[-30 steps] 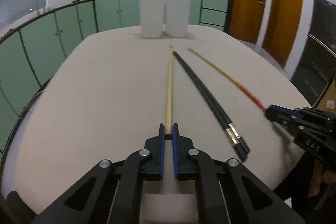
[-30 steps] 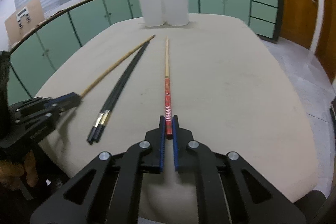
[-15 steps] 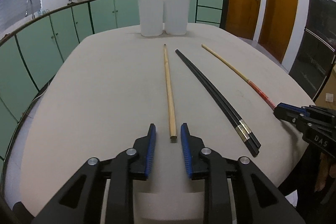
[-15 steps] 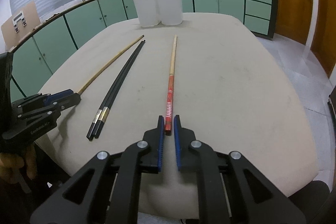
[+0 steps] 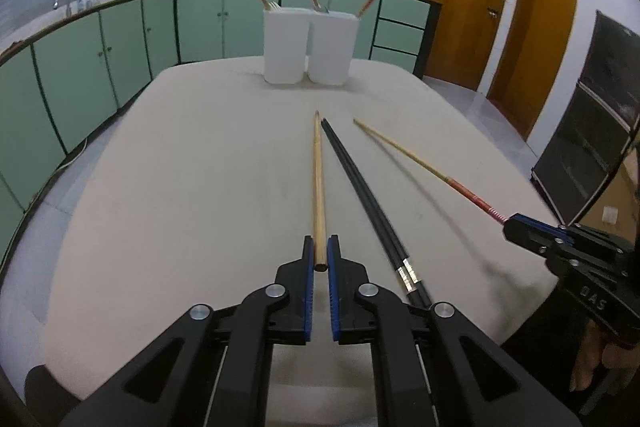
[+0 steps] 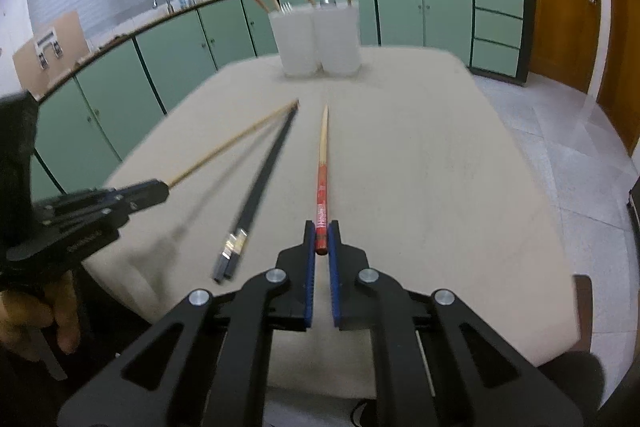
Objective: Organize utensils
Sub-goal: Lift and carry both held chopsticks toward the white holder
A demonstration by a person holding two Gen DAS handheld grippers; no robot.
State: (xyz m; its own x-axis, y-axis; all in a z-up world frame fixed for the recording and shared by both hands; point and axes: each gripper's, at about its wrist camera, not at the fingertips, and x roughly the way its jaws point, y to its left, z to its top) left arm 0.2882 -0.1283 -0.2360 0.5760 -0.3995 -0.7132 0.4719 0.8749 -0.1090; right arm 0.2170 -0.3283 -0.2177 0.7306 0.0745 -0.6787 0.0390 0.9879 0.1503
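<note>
Wooden chopstick (image 5: 319, 187): I am clamping its near end in my left tool (image 5: 319, 263), having regripped it, and it is lifting off the surface (image 5: 180, 187).
Red chopstick (image 6: 322, 183): my right tool (image 6: 321, 247) is gripping and raising it likewise.
Black pair (image 5: 368, 195): lying between them, short of the white holders (image 5: 308, 47).
Meaning: both are heading for the holders, I judge.

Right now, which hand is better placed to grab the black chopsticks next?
Neither yet. The left gripper is shut on the plain wooden chopstick, the right gripper on the red-handled chopstick. The black chopsticks lie between them, nearer the left, so probably left.
</note>
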